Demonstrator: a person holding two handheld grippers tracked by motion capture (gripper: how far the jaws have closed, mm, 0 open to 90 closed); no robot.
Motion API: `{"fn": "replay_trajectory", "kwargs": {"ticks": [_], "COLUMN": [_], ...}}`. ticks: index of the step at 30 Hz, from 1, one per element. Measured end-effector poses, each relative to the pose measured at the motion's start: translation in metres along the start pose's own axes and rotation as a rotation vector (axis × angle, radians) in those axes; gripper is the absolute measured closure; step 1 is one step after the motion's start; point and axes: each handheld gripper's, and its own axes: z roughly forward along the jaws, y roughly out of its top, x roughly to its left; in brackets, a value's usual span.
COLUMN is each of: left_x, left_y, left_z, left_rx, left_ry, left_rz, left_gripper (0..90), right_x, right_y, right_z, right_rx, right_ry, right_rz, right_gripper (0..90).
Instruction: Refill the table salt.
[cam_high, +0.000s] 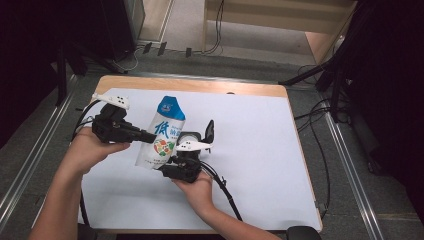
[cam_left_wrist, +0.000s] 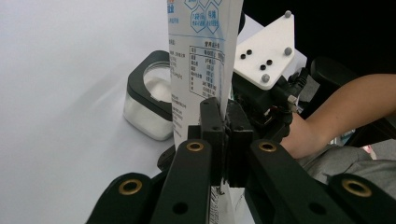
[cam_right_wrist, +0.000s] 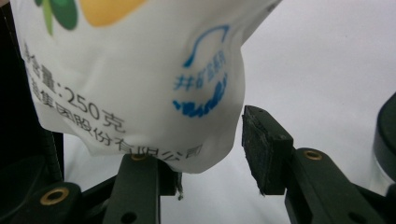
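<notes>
Our left claw (cam_left_wrist: 226, 123) pinches the pouch (cam_high: 161, 135) by its edge (jaws fully closed on it). Our right claw (cam_right_wrist: 205, 154) stands partly open at the pouch's bottom, one jaw clear of it.

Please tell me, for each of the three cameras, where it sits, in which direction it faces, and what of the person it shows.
High view: sits above the person's side, faces forward and down on the white-covered table; both forearms enter from the bottom.
Left gripper view: rides on the left gripper, looks along its fingers shut on the white printed pouch's edge; the other forearm shows at right.
Right gripper view: rides on the right gripper, faces the pouch's rounded bottom; no hand visible.
Shared: the pouch, and the clear black-rimmed jar.
</notes>
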Motion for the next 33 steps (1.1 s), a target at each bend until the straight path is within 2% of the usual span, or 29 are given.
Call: {"fn": "replay_trajectory", "kwargs": {"ticks": [5, 11, 17, 19, 24, 28, 30, 33], "left_x": [0.0, 0.0, 0.005, 0.008, 0.017, 0.03, 0.036, 0.046], "left_y": [0.001, 0.0, -0.002, -0.004, -0.006, -0.007, -0.007, -0.008], "left_z": [0.0, -0.007, -0.018, -0.019, -0.019, -0.016, -0.014, -0.011], "left_rx": [-0.014, -0.064, -0.102, -0.107, -0.11, -0.121, -0.117, -0.128], "left_ry": [0.0, 0.006, 0.038, 0.058, 0.099, 0.129, 0.156, 0.171], "left_rz": [0.001, -0.002, -0.018, -0.027, -0.039, -0.066, -0.075, -0.09], "left_gripper": [90.0, 90.0, 90.0, 90.0, 90.0, 90.0, 90.0, 90.0], "right_x": [0.001, 0.002, 0.01, 0.012, 0.011, 0.003, -0.002, -0.007], "right_y": [-0.001, -0.002, -0.003, -0.004, -0.002, -0.002, -0.002, -0.003], "right_z": [0.001, 0.002, -0.003, -0.008, -0.025, -0.046, -0.055, -0.07], "right_rx": [0.007, 0.028, 0.077, 0.087, 0.109, 0.084, 0.084, 0.082], "right_ry": [0.009, 0.018, 0.026, 0.03, 0.047, 0.059, 0.054, 0.037], "right_rz": [-0.009, -0.021, -0.084, -0.109, -0.131, -0.12, -0.118, -0.13], "right_gripper": [60.1, 59.8, 59.2, 59.0, 58.1, 58.2, 58.3, 58.5]}}
